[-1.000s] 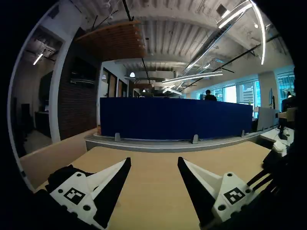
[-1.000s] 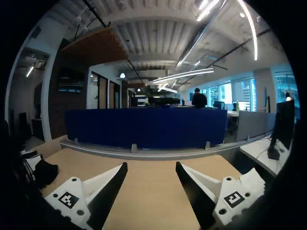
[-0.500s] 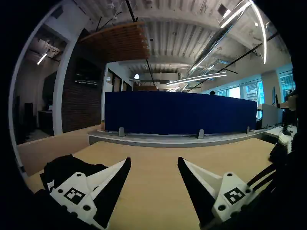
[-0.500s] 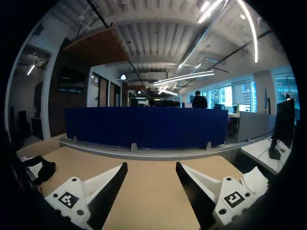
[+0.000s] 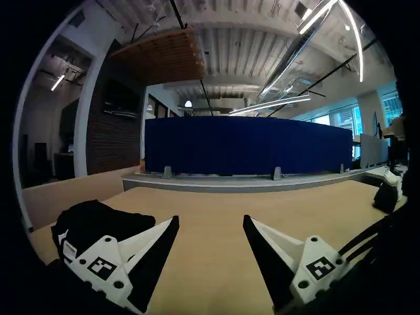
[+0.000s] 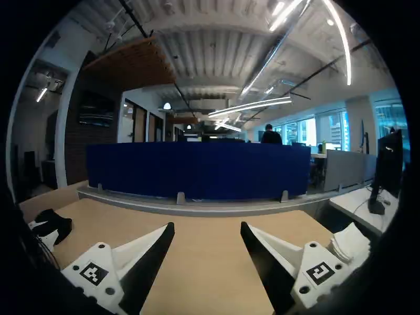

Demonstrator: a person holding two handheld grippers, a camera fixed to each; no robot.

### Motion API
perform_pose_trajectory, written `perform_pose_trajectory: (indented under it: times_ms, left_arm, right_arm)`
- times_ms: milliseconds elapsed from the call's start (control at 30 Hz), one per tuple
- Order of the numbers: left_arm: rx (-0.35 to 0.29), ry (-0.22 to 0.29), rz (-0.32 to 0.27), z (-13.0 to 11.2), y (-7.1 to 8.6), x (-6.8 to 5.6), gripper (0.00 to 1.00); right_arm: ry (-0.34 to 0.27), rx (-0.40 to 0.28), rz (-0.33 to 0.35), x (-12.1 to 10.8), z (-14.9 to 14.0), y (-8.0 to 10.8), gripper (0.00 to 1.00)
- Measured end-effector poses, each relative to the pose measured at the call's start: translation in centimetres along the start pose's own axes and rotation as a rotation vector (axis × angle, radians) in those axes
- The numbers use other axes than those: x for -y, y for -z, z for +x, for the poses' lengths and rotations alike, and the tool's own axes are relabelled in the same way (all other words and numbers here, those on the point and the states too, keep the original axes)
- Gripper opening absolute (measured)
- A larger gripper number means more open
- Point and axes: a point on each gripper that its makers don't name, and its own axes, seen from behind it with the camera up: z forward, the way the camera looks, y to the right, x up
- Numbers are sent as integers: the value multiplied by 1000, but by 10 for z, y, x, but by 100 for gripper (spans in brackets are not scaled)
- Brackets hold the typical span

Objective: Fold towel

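A black towel [image 5: 102, 223] lies bunched on the light wooden table [image 5: 210, 210], just behind my left gripper's left finger [image 5: 152, 252]. My left gripper [image 5: 210, 218] is open low over the table, with bare wood between its fingers. My right gripper [image 6: 207, 224] is also open above the tabletop [image 6: 205, 231] and holds nothing. A stack of white folded cloths [image 6: 349, 244] sits at the table's right edge, beside the right finger [image 6: 273, 257]. A dark object [image 6: 52, 223] shows at the far left of the right gripper view; I cannot tell what it is.
A blue partition [image 5: 247, 144] on a grey rail [image 5: 236, 184] closes the table's far side. A dark object [image 5: 386, 197] sits at the far right of the left gripper view. A neighbouring desk carries a monitor [image 6: 386, 168]. A person [image 6: 270, 136] stands far behind the partition.
My left gripper has sunk toward the table, so the partition rises in its view and more of the black towel shows. The right gripper has dropped slightly. Both stay open.
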Motion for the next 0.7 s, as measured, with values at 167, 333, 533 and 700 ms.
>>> perform_pose_trajectory:
  times_ms: [167, 333, 533, 700]
  left_arm:
    - [-4, -1, -3, -4, 4, -4, 90]
    - [-11, -15, 1, -4, 6, -6, 90]
    - [-23, -15, 2, -2, 10, -7, 90]
    - [-24, -20, -7, -2, 10, -9, 90]
  right_arm:
    - [3, -2, -1, -1, -1, 1, 98]
    - [2, -3, -1, -2, -1, 3, 98]
    - [-5, -15, -7, -7, 0, 4, 98]
    - [-6, -24, -12, -13, 1, 1, 98]
